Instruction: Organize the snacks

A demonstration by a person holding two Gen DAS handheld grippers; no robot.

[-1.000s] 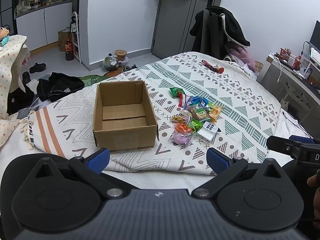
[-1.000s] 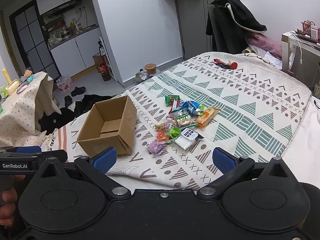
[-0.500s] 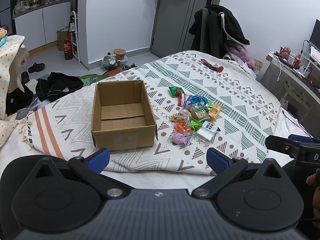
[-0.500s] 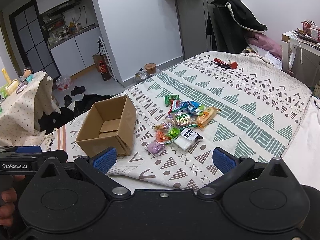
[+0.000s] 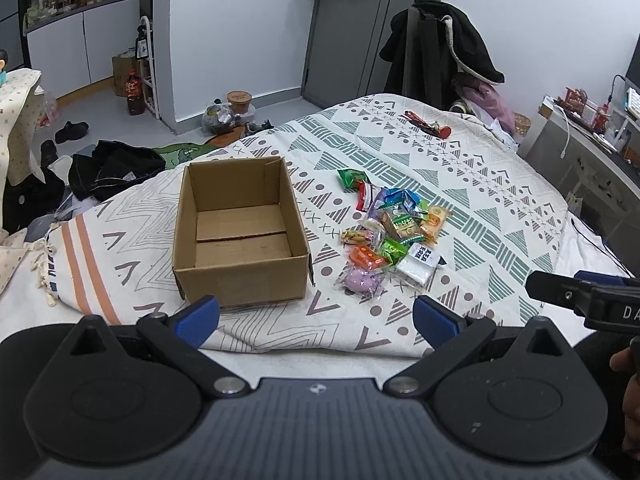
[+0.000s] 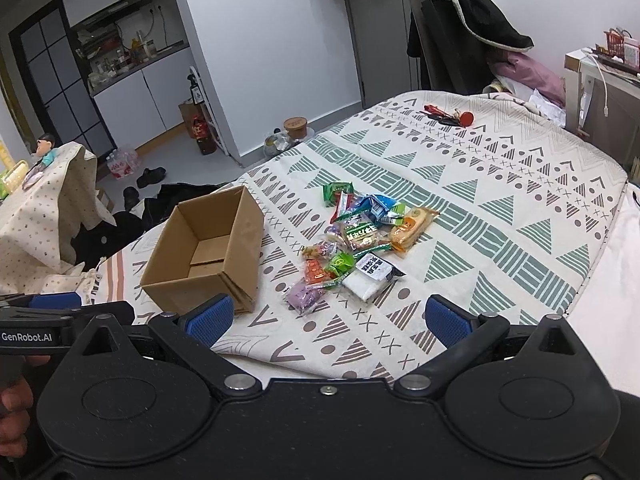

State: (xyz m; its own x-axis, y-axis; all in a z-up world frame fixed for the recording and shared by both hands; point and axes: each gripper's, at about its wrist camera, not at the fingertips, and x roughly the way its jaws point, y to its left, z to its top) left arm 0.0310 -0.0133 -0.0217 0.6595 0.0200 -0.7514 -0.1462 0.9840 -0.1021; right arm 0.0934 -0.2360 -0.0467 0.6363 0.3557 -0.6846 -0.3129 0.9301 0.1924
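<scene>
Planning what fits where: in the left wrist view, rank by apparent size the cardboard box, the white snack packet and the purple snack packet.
1. cardboard box, by far.
2. white snack packet and purple snack packet: too alike to rank.

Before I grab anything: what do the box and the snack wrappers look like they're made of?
The box looks like plain brown corrugated cardboard with a matte finish: it has folded bottom flaps, a creased corner seam and no print. The snack wrappers look like thin plastic film, mostly glossy and printed, crinkled with crimped ends. The purple packet and the white packet seem partly see-through. Both look light.
</scene>
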